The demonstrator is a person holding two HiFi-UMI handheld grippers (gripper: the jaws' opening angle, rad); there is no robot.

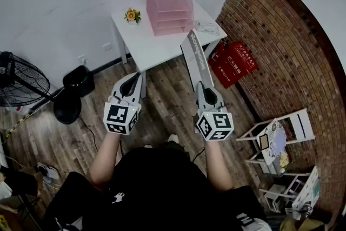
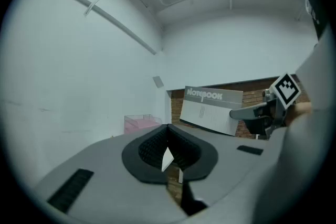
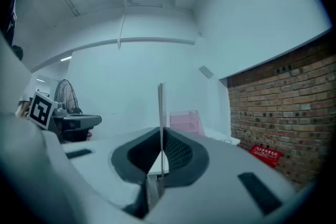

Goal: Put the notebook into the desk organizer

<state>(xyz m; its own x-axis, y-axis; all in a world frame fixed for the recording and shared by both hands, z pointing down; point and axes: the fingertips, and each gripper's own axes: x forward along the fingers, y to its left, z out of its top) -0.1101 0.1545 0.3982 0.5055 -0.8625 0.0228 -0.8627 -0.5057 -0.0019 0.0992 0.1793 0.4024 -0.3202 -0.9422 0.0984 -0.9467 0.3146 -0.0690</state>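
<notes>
At nine o'clock from me a black fan (image 1: 16, 76) stands on the wood floor, with a black bin (image 1: 78, 81) just past it at ten o'clock by the white wall. My left tongs (image 1: 138, 79) point level toward twelve o'clock. Their jaws are together with nothing between them, as the left gripper view (image 2: 169, 131) shows.

Ahead at twelve o'clock is the white table (image 1: 141, 46), with a small flower pot (image 1: 132, 15) at its far left corner. The pink desk organizer (image 1: 170, 7) stands on the far side of the table, at one o'clock from the pot, and its trays look empty.

The notebook (image 1: 194, 59) is not in it. It is in the air at one o'clock from me, on edge, with its grey title band uppermost and its cover facing my left tongs (image 2: 210, 108). In the head view its far end crosses the table's near right corner, well short of the organizer.

My right tongs (image 1: 201, 86) are clamped on the notebook's near end. The right gripper view shows the pads pressed on its thin edge (image 3: 160, 113).

At two o'clock a red box (image 1: 233, 62) lies by the brick wall (image 1: 281, 35). A white rack (image 1: 275, 138) stands at four o'clock.
</notes>
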